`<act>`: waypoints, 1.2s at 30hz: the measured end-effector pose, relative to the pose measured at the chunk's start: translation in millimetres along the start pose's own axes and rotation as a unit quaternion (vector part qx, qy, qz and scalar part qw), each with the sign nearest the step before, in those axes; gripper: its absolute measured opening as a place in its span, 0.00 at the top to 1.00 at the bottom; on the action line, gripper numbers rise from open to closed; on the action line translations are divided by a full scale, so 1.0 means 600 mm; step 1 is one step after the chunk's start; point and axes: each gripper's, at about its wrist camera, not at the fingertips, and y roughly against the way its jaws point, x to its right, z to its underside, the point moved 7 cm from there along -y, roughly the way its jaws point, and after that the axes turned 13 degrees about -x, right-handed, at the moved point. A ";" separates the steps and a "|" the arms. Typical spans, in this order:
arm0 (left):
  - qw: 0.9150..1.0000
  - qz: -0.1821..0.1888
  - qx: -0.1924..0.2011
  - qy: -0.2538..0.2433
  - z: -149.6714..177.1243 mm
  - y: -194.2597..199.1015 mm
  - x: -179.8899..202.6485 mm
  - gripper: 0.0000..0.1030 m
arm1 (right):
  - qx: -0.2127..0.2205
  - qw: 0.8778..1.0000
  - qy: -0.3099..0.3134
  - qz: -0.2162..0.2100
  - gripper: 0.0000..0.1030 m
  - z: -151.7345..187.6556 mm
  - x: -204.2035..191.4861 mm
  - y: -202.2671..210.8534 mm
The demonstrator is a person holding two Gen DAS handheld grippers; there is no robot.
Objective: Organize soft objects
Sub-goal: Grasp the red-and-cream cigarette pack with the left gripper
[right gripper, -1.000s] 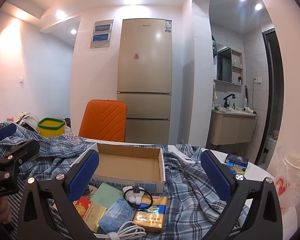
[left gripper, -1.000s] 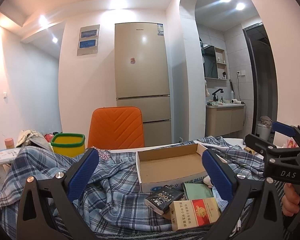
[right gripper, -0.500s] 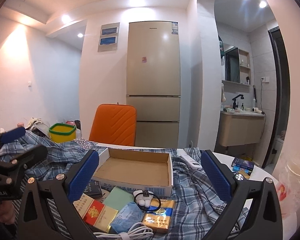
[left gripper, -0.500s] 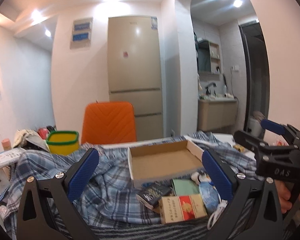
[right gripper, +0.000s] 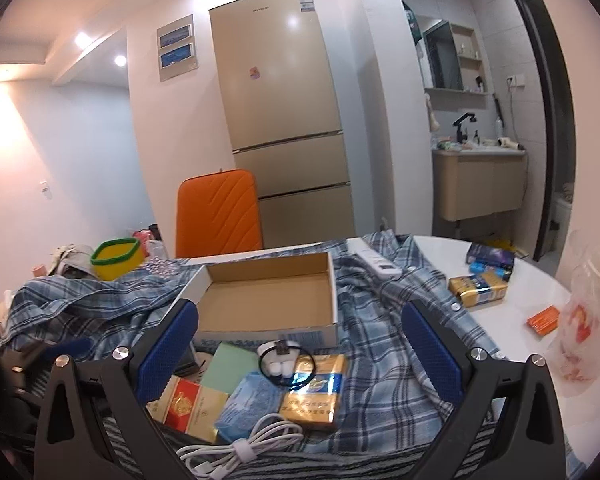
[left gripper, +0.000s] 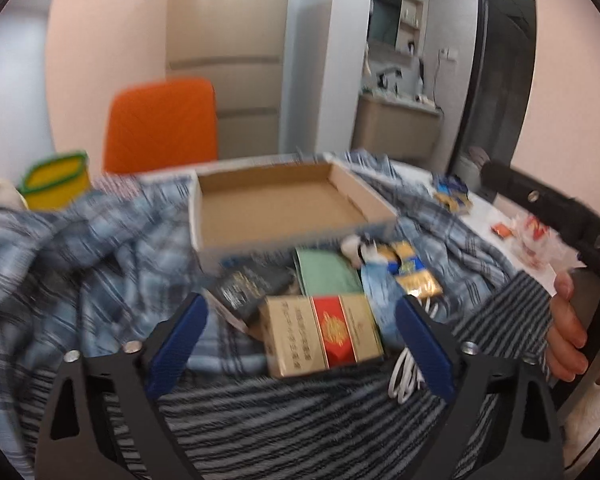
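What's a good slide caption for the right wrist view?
Open right gripper above small packs and a coiled white cable, facing an empty cardboard box on plaid cloth.

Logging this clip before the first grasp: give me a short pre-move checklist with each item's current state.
1. Left hand-held gripper open and empty: ok.
2. Right hand-held gripper open and empty: ok.
3. Cardboard box empty, ready to receive items: ok.
4. Red and gold pack sits between the left fingers, not gripped: ok.
5. White cable lies loose beside the blue cloth, a possible snag: not ok.
6. Left view sharp enough to aim: not ok, motion-blurred.
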 end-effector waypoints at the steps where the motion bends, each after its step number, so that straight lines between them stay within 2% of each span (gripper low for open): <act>1: 1.000 0.008 -0.012 0.006 0.002 -0.009 -0.002 0.15 | -0.003 1.000 0.001 0.000 0.00 0.001 0.000 -0.002; 7: 0.994 0.060 -0.077 0.040 0.015 -0.051 -0.015 0.27 | -0.024 1.000 0.003 0.010 0.00 0.011 -0.001 -0.021; 10: 0.990 0.081 -0.110 0.038 0.024 -0.072 -0.009 0.30 | -0.035 0.999 0.009 0.011 0.08 0.016 -0.005 -0.030; 13: 0.986 0.092 -0.132 0.046 0.029 -0.085 -0.011 0.38 | -0.037 0.999 0.019 0.012 0.09 0.020 -0.012 -0.033; 15: 0.984 0.098 -0.141 0.057 0.032 -0.089 -0.017 0.48 | -0.034 0.999 0.023 0.013 0.09 0.021 -0.013 -0.032; 17: 0.982 0.107 -0.139 0.068 0.033 -0.086 -0.023 0.58 | -0.031 0.999 0.026 0.016 0.09 0.022 -0.015 -0.030; 23: 0.988 0.118 -0.084 0.055 0.021 -0.046 -0.024 0.73 | -0.028 0.999 0.025 0.025 0.09 0.020 -0.011 -0.030; 25: 0.992 0.107 -0.053 0.047 0.013 -0.023 -0.023 0.75 | -0.030 0.999 0.020 0.026 0.09 0.020 -0.007 -0.032; 27: 0.996 0.073 -0.012 0.040 0.005 0.007 -0.027 0.77 | -0.029 0.999 0.018 0.029 0.09 0.019 -0.005 -0.032; 29: 0.999 0.012 0.040 0.025 -0.002 0.042 -0.030 0.77 | -0.027 0.999 0.018 0.032 0.09 0.019 -0.003 -0.030; 32: 0.993 -0.063 0.104 0.003 -0.008 0.083 -0.029 0.78 | -0.024 0.999 0.017 0.036 0.09 0.018 -0.002 -0.030; 34: 0.990 -0.092 0.108 -0.010 -0.010 0.082 -0.030 0.78 | -0.025 0.999 0.018 0.038 0.09 0.018 -0.002 -0.031; 36: 0.992 -0.100 0.081 -0.017 -0.006 0.061 -0.029 0.78 | -0.028 0.999 0.020 0.039 0.09 0.019 -0.002 -0.033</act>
